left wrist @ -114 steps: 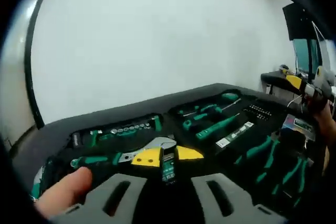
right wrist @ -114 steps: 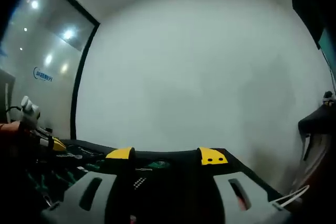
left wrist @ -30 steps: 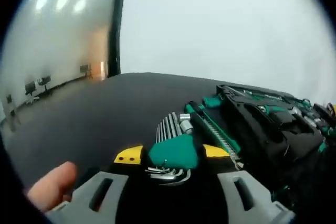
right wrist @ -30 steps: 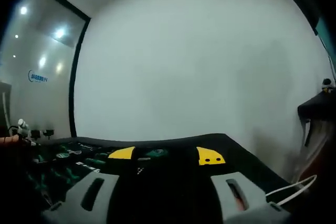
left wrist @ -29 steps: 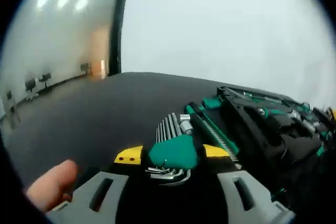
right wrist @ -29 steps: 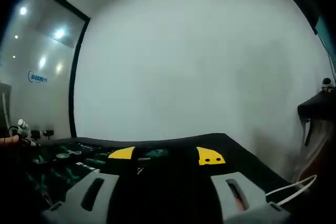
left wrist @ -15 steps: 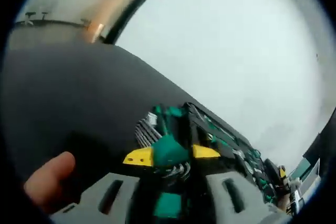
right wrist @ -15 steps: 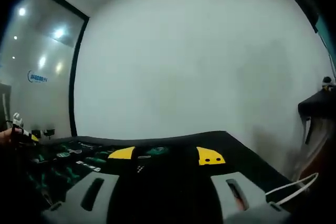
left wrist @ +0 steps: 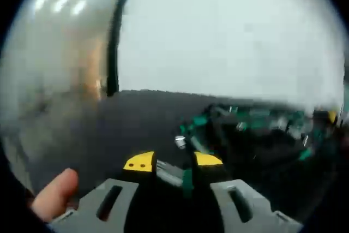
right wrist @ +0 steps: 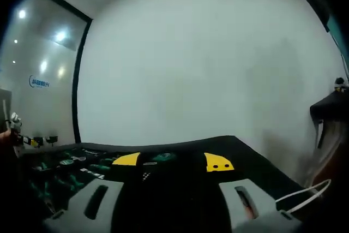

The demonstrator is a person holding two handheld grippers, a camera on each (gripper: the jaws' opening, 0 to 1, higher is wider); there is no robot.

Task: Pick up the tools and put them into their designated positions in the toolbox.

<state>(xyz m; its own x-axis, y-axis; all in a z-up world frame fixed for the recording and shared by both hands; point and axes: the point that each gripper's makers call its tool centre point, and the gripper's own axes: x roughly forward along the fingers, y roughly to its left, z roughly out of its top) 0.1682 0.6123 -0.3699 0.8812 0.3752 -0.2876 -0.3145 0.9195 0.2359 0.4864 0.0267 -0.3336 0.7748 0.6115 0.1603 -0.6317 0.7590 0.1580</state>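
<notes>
The left gripper view is blurred by motion. My left gripper [left wrist: 174,161] is shut on the hex key set [left wrist: 187,177], whose green holder shows edge-on between the yellow jaw tips, with silver keys [left wrist: 179,142] sticking forward. The open toolbox [left wrist: 256,129], black with green-handled tools, lies ahead and to the right on the black table [left wrist: 109,129]. A person's finger [left wrist: 52,195] shows at the lower left. In the right gripper view my right gripper [right wrist: 172,161] stands open with nothing between its jaws, low over the table, with the toolbox [right wrist: 65,167] to its left.
A white wall [right wrist: 191,69] stands behind the table. A glass partition with a dark frame [right wrist: 79,75] is at the left. A white cable [right wrist: 300,195] loops at the lower right, and dark furniture [right wrist: 330,113] sits at the far right.
The left gripper shut on the hex key set, lifted it off the table and turned toward the toolbox; the set now shows edge-on. The right gripper has stayed still and open.
</notes>
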